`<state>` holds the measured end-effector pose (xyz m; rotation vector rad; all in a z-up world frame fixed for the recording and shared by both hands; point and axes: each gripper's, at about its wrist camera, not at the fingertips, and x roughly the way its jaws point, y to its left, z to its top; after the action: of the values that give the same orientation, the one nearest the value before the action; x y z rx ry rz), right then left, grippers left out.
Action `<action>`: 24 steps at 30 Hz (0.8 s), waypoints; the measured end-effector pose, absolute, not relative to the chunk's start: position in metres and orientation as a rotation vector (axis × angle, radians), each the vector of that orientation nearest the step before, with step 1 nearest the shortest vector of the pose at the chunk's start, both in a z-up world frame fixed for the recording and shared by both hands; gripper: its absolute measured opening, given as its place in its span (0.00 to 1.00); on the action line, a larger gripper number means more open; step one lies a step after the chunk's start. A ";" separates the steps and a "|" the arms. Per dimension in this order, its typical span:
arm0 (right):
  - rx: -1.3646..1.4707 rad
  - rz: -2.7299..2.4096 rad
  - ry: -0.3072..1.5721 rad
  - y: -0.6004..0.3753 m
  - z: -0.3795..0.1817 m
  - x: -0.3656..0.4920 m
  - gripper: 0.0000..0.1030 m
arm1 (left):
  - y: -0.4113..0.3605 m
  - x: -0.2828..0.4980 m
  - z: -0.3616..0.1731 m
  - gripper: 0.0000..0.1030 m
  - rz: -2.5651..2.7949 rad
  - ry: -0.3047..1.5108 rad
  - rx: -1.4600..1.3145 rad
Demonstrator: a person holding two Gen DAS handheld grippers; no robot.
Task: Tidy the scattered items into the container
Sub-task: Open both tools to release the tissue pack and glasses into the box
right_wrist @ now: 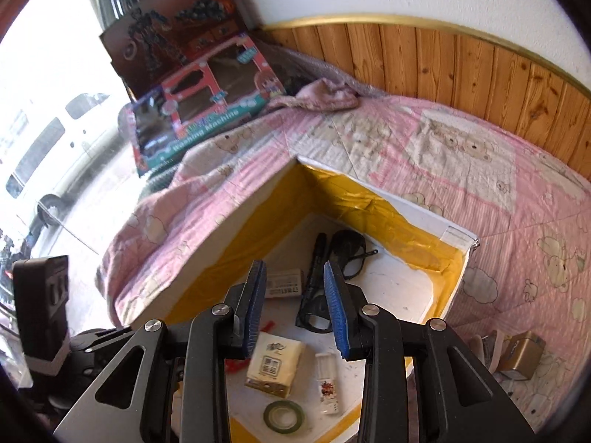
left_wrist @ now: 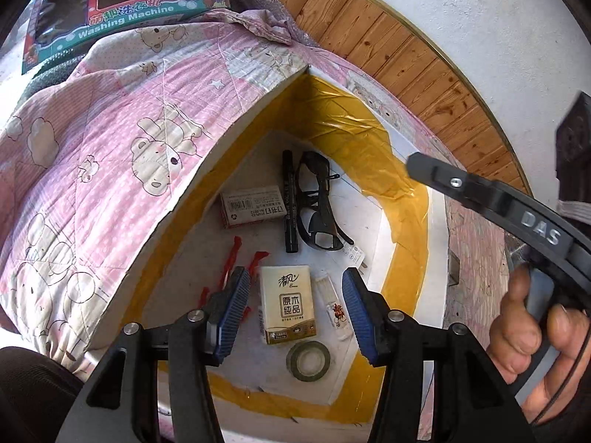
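A white box with yellow-taped walls (left_wrist: 373,155) (right_wrist: 402,229) sits open on the pink quilt. Inside lie a tissue pack (left_wrist: 287,302) (right_wrist: 275,363), a tape roll (left_wrist: 308,361) (right_wrist: 284,416), a small clear bottle (left_wrist: 334,306) (right_wrist: 328,384), a staples box (left_wrist: 251,205) (right_wrist: 284,283), a black marker (left_wrist: 290,199) (right_wrist: 316,262), dark glasses (left_wrist: 319,199) (right_wrist: 347,249) and a red clip (left_wrist: 236,262). My left gripper (left_wrist: 297,308) hangs open above the tissue pack, holding nothing. My right gripper (right_wrist: 295,308) is also open and empty over the box.
A pink bear-print quilt (left_wrist: 110,147) (right_wrist: 480,170) covers the bed around the box. A toy washing machine carton (left_wrist: 122,3) (right_wrist: 207,110) leans at the back. A small gold tin (right_wrist: 522,354) lies on the quilt at right. Wood panelling (right_wrist: 461,59) lines the wall. A hand (left_wrist: 535,336) grips the right handle.
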<state>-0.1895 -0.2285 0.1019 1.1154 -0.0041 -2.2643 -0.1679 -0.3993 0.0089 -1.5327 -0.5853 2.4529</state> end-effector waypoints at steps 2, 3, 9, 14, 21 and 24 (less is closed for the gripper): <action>1.038 -2.274 -0.030 -0.218 0.110 -0.160 0.34 | -0.396 -0.158 0.020 0.52 2.487 -0.540 -1.500; 1.013 -2.279 -0.047 -0.212 0.111 -0.145 0.34 | -0.392 -0.151 0.026 0.52 2.508 -0.509 -1.480; 1.006 -2.338 -0.246 -0.153 0.088 -0.067 0.34 | -0.345 -0.104 0.051 0.52 2.545 -0.232 -1.349; 1.135 -2.422 -0.455 -0.078 0.046 -0.022 0.36 | -0.294 -0.074 0.055 0.52 2.465 -0.083 -1.295; 1.225 -2.531 -0.680 0.000 0.030 -0.016 0.37 | -0.226 -0.068 0.047 0.52 2.333 -0.022 -1.306; 1.228 -2.549 -0.713 0.017 0.033 -0.029 0.38 | -0.203 -0.079 0.041 0.53 2.287 -0.050 -1.342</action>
<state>-0.0285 0.0171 0.0333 1.2279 -0.7131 -2.5489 -0.0793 -0.2032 0.0408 -1.3416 -0.0502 2.2872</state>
